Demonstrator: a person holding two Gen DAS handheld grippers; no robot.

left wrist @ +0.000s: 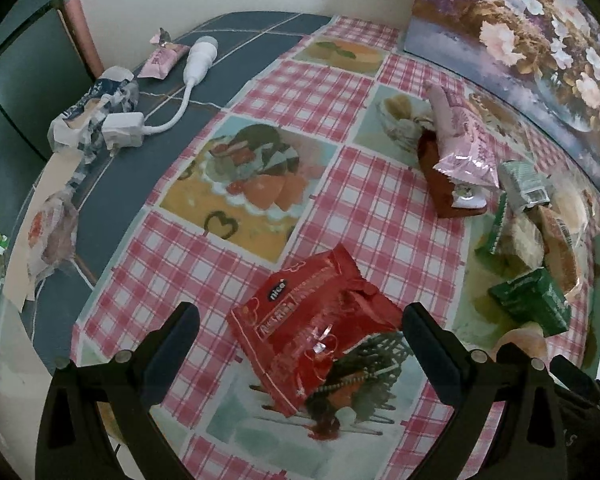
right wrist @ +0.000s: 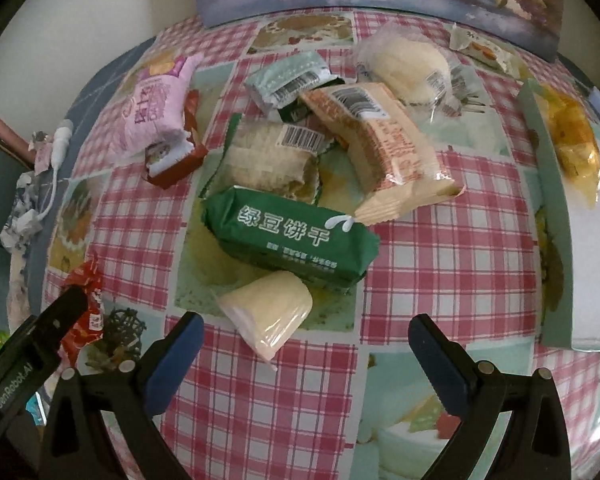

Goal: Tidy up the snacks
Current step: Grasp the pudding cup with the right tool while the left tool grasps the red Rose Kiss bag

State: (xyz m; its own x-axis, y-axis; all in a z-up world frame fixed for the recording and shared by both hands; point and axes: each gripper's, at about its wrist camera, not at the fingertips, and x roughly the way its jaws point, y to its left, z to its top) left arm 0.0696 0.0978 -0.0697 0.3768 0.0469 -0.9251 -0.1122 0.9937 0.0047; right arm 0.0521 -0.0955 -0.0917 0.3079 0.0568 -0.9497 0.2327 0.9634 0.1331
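Snacks lie loose on the table (right wrist: 440, 264), which carries a red-and-white checked oilcloth with fruit panels; I judge the sorting to be at an early stage. Right wrist view: a heap of overlapping wrappers sits ahead of my right tongs (right wrist: 304, 354), whose fingers are spread wide and hold nothing. The heap holds a dark green biscuit packet with white characters (right wrist: 290, 236), a pale cream roll in clear film (right wrist: 270, 312) just below it, a beige barcoded wafer pack (right wrist: 384, 140), a clear-wrapped puffed-rice bar (right wrist: 270, 156), a mint-grey foil sachet (right wrist: 288, 78) and a white bun in clear plastic (right wrist: 408, 68). A pink foil bag (right wrist: 156, 110) rests on a brown wrapper to the left. At the right edge stands a pale green box (right wrist: 552, 216) with yellow snacks inside, possibly the destination; I cannot confirm this.

Left wrist view: my left tongs (left wrist: 300, 336) are also spread and empty, with a shiny red crinkled snack bag (left wrist: 312, 328) lying flat between the fingers, apparently the next pick. A small pink wrapped sweet (left wrist: 162, 60) lies well apart beside a white charger cable (left wrist: 180, 92). Nearly all items remain to be grouped.
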